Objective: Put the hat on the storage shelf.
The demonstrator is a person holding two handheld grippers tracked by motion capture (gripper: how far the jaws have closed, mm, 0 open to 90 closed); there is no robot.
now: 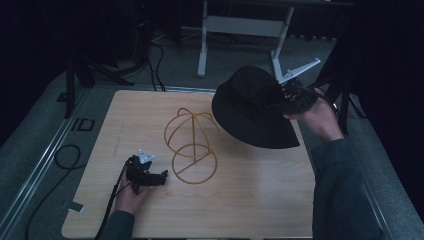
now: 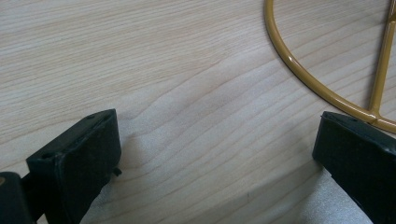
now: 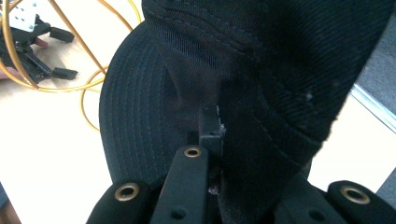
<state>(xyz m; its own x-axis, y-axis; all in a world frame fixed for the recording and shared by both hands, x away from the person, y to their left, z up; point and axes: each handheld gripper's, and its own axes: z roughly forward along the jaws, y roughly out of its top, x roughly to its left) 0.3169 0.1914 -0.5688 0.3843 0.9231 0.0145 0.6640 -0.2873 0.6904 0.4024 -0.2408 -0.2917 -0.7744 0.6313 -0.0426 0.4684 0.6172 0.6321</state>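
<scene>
My right hand-held gripper (image 1: 286,98) is clenched on the fabric of a black bucket hat (image 1: 252,107), holding it up above the far right part of the wooden bench (image 1: 250,200), just beside the gold wire hat stand (image 1: 192,145). My left hand-held gripper (image 1: 161,176) rests on the bench with its jaws spread wide, nothing between them, near the stand's base ring (image 2: 299,70).

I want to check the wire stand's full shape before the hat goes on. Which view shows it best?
The high view: the whole yellow wire hat stand shows, dome above ring base, on the table. The left gripper view gives a close arc of its base ring; the right gripper view shows some wires beside the black hat.
</scene>
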